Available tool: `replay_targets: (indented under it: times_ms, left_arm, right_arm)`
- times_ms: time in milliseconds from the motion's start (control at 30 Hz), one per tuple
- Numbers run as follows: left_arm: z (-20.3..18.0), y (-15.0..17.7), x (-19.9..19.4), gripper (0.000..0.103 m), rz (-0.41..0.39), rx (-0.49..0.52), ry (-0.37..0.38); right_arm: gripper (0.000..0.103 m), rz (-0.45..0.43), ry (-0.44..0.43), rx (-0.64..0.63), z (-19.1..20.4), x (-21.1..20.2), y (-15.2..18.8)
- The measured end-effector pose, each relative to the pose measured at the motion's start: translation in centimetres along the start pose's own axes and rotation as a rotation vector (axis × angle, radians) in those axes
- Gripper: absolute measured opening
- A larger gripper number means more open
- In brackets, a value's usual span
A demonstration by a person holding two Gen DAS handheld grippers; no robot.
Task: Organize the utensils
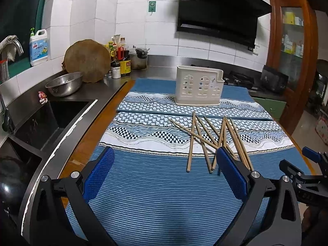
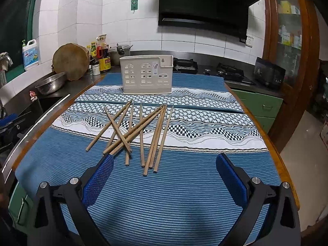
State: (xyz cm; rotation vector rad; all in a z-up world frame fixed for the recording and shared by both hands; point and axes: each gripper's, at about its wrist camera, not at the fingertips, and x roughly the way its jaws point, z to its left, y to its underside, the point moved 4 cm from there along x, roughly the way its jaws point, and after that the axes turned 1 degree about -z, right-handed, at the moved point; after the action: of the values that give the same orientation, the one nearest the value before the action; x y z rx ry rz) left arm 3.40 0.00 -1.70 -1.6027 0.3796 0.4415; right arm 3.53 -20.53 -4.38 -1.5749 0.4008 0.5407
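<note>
Loosely crossed pale wooden chopsticks (image 2: 139,135) on blue woven mat (image 2: 164,194), just before cream plastic windowed utensil holder (image 2: 146,74), left gripper (image 1: 164,164) and right gripper (image 2: 164,168) nearer still, fingers spread apart, empty.

Light: dim, even indoor | Shadows: soft, faint | Focus: sharp centre | Edges: strong fisheye bending, dark corners

Open mat low in the frame, sticks and holder across the middle

The near blue mat (image 2: 164,201) lies bare between both wide-open tools, left tool (image 1: 165,176) and right tool (image 2: 165,176), so passage there is free. A loose pile of crossed chopsticks (image 2: 141,131) bars the centre of the surface; the white utensil holder (image 2: 146,74) stands upright behind it, apart from the sticks. At the left of the frame the sink (image 1: 61,114) drops away; a metal colander (image 1: 64,84) sits beside it.
</note>
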Motion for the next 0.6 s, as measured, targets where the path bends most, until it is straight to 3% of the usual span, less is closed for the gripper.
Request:
replay_targets:
  times_ms: [367, 600]
  left_arm:
    - [0.2, 0.2, 0.7, 0.098, 0.017, -0.007, -0.007]
    - [0.5, 0.6, 1.4, 0.098, 0.033, -0.014, -0.017]
  right_arm:
    - [0.097, -0.005, -0.034, -0.036, 1.0, 0.7, 0.2]
    - [0.097, 0.003, -0.103, -0.094, 2.3, 2.0, 0.3]
